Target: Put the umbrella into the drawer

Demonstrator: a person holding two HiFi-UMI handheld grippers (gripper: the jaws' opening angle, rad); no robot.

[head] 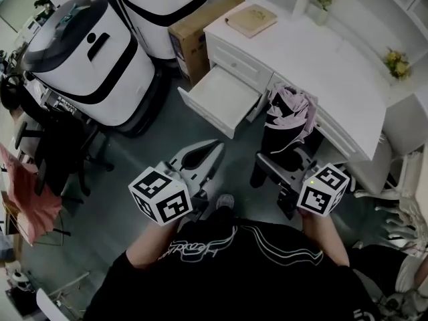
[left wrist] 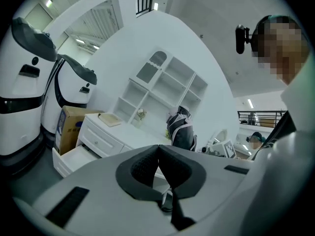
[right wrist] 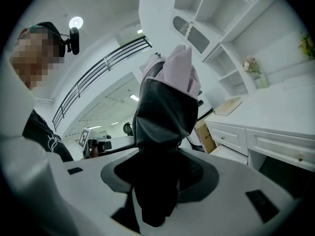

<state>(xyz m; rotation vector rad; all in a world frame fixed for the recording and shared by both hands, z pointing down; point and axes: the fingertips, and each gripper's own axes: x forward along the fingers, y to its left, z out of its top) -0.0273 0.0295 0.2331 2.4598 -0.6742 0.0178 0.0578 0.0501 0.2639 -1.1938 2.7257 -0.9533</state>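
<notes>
A folded black and pink umbrella stands upright between the jaws of my right gripper, which is shut on its lower part. In the right gripper view the umbrella fills the middle and hides the pads. My left gripper is held beside it at the left, shut and empty, and in its own view the two pads meet. The white drawer of the desk is pulled open ahead of both grippers and looks empty. It also shows low at the left in the left gripper view.
A tan book lies on the desk's far left end. A cardboard box stands left of the desk. Large white and black machines stand at the left, with a black chair in front. Flower vases sit on the desk's shelf.
</notes>
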